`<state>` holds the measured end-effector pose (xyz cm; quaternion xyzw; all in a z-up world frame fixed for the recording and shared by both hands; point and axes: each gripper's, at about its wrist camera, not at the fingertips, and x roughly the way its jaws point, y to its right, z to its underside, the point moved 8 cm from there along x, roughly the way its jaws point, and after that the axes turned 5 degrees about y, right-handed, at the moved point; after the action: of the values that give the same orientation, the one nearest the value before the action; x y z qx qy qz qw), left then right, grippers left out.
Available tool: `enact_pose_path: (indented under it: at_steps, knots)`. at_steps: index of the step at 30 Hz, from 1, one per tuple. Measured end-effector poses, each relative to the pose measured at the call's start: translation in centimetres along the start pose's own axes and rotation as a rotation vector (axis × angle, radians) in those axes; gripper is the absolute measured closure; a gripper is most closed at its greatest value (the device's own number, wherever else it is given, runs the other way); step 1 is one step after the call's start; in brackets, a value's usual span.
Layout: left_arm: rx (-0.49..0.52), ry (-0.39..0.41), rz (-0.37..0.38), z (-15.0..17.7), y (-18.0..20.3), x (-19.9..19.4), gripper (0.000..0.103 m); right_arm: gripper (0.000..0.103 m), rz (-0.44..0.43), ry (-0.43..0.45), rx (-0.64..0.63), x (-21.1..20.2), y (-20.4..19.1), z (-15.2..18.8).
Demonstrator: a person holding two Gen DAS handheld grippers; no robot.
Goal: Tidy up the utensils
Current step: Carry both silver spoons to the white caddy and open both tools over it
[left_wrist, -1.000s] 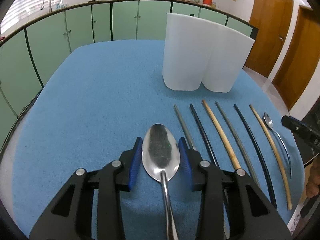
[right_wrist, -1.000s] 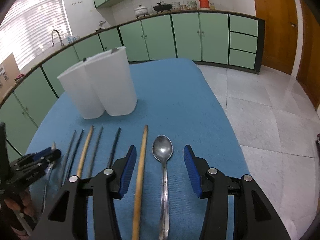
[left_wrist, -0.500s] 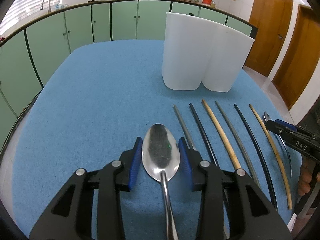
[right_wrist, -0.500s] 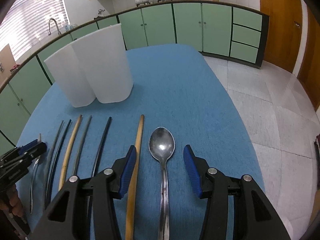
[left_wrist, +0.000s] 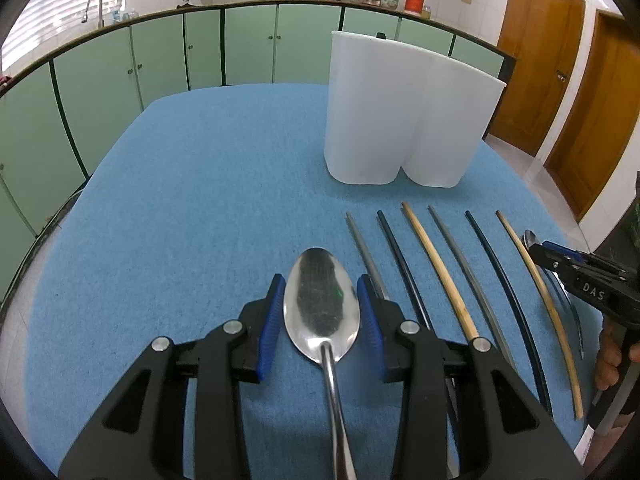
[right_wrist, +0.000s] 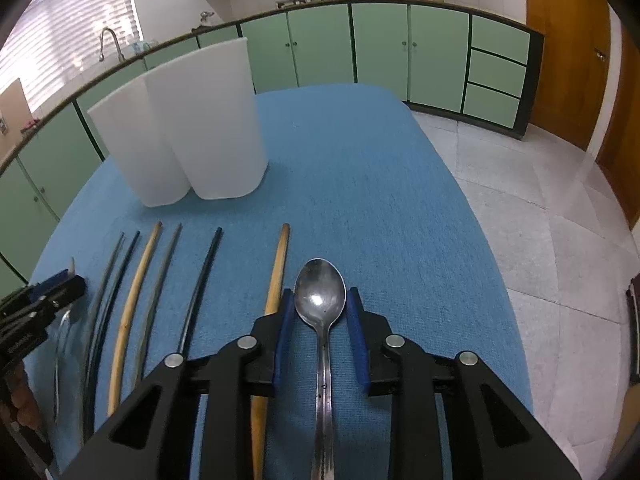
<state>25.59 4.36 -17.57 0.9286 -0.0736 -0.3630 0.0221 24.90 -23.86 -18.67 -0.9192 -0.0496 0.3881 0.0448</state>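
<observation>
Left view: my left gripper clasps a big spoon by its bowl, raised over the worktop, ready for the white holder far right.

Right view: my right gripper is closing around a small spoon lying flat, right of the chopsticks; fingers not yet pressing.

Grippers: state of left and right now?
Left gripper: jaws around the large steel spoon's bowl; contact unclear.
Right gripper: closing around the smaller steel spoon, pads not touching.

Both wrist cameras look steeply down, close, sharing the blue table.
</observation>
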Motion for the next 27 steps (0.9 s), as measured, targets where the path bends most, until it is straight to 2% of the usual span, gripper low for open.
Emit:
enact_pose_path:
  at_steps: [8,16,17,18,22,27]
  knots:
    - [-0.012,0.017,0.0,0.1,-0.2,-0.8,0.068,0.077,0.008,0.022,-0.008,0.0,-0.1,-0.3]
    - [-0.037,0.168,0.036,-2.2,-0.2,-4.3,0.068,0.077,-0.047,0.185,-0.004,-5.3,-0.7,-2.7]
    - [-0.037,0.198,0.04,-2.6,-0.1,-4.9,0.068,0.079,-0.057,0.207,-0.007,-6.0,-0.9,-3.1]
    - [-0.037,0.224,0.045,-3.0,-0.1,-5.4,0.068,0.1,-0.063,0.226,-0.01,-6.7,-1.1,-3.5]
    - [-0.046,0.299,0.066,-4.3,-0.1,-6.8,0.068,0.101,-0.122,0.264,-0.007,-8.7,-1.7,-4.8]
    - [-0.051,0.309,0.067,-4.8,0.0,-6.7,0.068,0.101,-0.107,0.231,-0.01,-7.0,-1.6,-4.7]
